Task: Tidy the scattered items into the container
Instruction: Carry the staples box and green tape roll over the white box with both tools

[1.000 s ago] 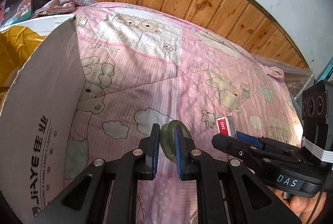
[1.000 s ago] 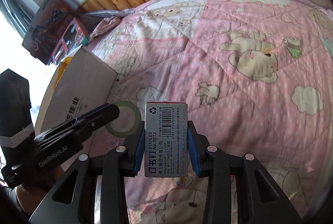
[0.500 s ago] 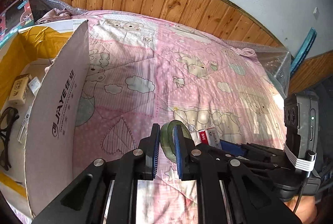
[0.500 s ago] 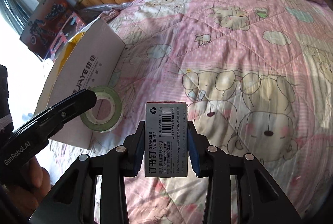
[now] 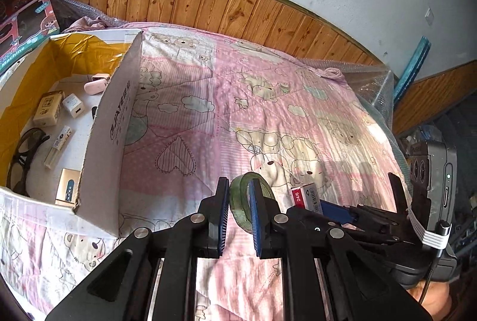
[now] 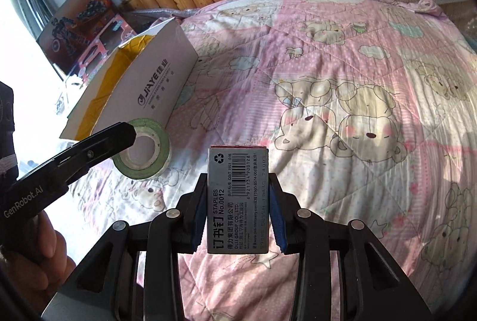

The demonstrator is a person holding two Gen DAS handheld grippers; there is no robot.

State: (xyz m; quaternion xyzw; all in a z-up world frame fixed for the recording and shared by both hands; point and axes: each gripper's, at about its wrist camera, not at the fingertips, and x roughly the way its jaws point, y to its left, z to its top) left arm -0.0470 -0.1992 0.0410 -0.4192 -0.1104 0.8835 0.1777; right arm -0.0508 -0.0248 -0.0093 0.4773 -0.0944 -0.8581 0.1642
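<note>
Between right tongs, box reads "STAPLES No.0012".

You have two tongs, one tape roll, one staples box, one cardboard box and one pair of glasses.

Pink quilt printed with cream bears, white clouds and hearts; green tape roll; grey staples box, red-edged; white carton, yellow-lined.

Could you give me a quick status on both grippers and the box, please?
Left gripper shut on tape roll. Right gripper shut on staples box. Cardboard box open, left of both; path clear.
</note>
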